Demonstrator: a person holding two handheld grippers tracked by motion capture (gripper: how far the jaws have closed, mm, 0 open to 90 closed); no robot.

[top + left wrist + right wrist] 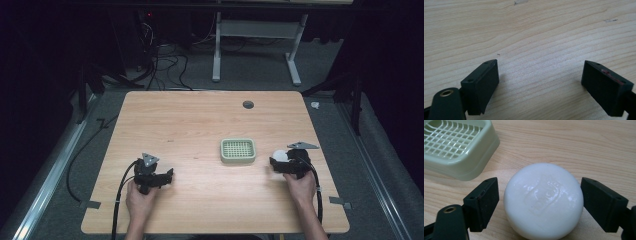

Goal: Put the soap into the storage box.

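A round white bar of soap [544,200] lies on the wooden table [200,120] between the jaws of my right gripper [539,183], which stands open around it; a narrow gap shows at the left jaw, and the right jaw is at or nearly at its side. In the high view the soap [280,155] sits at the tip of the right gripper [278,162], just right of a pale green soap dish [238,150] with a grid insert. The dish [474,167] is empty. My left gripper [167,176] rests at the front left, open [541,62] over bare wood.
A small dark round hole [248,104] sits near the table's far edge. Cables [165,60] and a white desk frame [257,30] stand on the floor beyond the table. Bare wood stretches between the two grippers and behind the dish.
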